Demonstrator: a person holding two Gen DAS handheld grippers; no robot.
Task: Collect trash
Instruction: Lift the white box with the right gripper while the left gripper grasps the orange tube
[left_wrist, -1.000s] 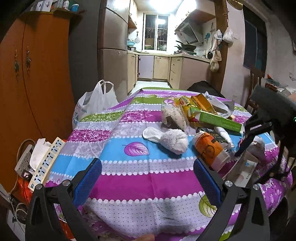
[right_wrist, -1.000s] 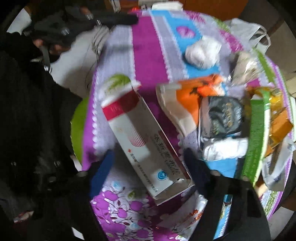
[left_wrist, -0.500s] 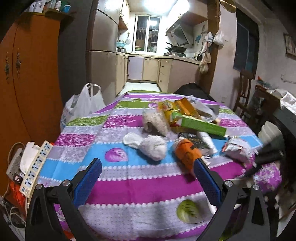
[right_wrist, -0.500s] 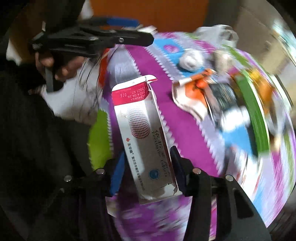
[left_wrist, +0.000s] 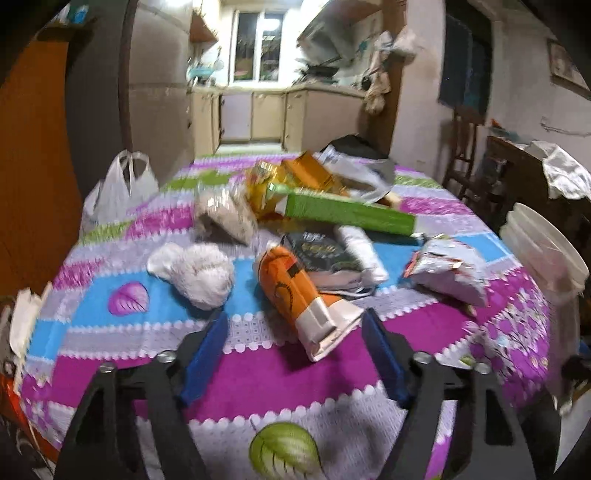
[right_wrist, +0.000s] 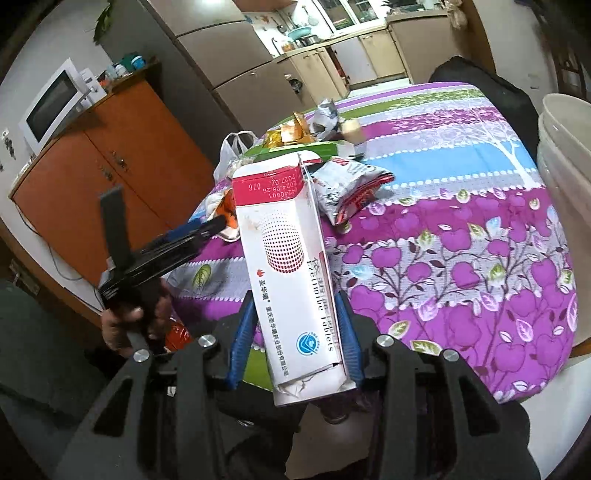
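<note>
The right gripper (right_wrist: 295, 339) pinches a white and red tablet box (right_wrist: 291, 266) near its lower end; its jaws have just been closing on the box, and the blue pads press on the two long sides. The box is lifted off the counter (right_wrist: 461, 258) and its long axis runs away from the gripper, with the opened flap at the far end. The left gripper (left_wrist: 295, 354) is spread, its jaws have just been closing a little, and nothing is between them yet. Right in front of it, close to its fingertips, lies an orange and white packet (left_wrist: 299, 295) on the counter. The long axis of this packet runs obliquely, from the far left to the near right, so its white end comes between the two fingers. The left hand is clearly nearer to this packet than the right one. A white bucket (left_wrist: 546, 251) stands at the right edge of the counter; I judge it may be the place for the trash.
</note>
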